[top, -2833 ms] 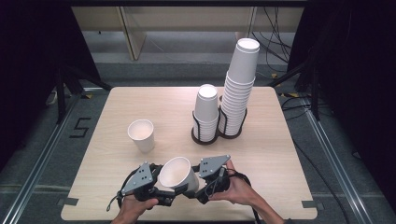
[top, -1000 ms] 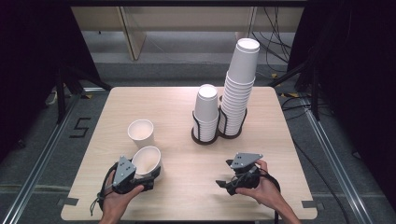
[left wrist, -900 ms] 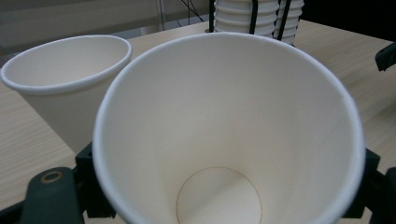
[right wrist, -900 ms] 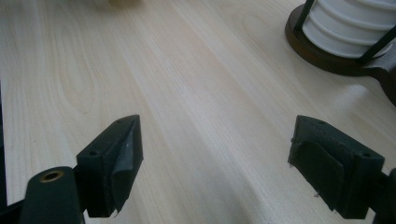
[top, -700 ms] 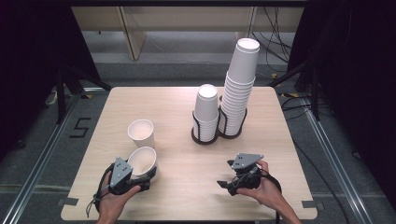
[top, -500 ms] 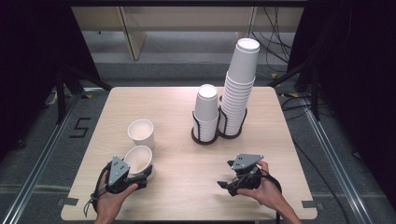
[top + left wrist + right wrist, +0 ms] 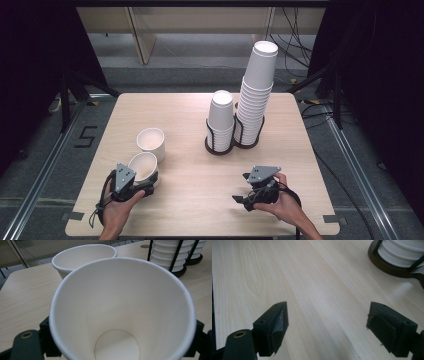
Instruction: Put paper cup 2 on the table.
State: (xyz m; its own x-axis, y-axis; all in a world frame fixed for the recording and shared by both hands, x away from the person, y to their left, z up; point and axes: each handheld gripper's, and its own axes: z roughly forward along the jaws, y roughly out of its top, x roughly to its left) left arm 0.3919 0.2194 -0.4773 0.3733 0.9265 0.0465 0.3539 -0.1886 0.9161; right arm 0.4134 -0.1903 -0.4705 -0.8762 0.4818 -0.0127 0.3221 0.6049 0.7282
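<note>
A white paper cup [image 7: 142,165] sits tilted between the jaws of my left gripper [image 7: 144,181], which is shut on its lower wall near the table's front left. The left gripper view looks straight into this cup [image 7: 120,315], with my left gripper [image 7: 122,346] closed on either side of its base. A second white cup [image 7: 151,142] stands upright just behind it, seen again as the second cup [image 7: 83,257]. My right gripper [image 7: 243,200] rests at the front right, open over bare wood, and in its own view the right gripper [image 7: 327,327] holds nothing.
Two stacks of upside-down white cups stand in black wire holders at the back centre: a short stack [image 7: 220,120] and a tall stack [image 7: 257,95]. The wooden table [image 7: 190,200] ends close in front of both hands. A holder base [image 7: 394,267] lies ahead of the right gripper.
Earlier both grippers held the cup at the table's front centre. The right one let go and moved right; the left carried the cup leftward to just in front of the standing cup.
</note>
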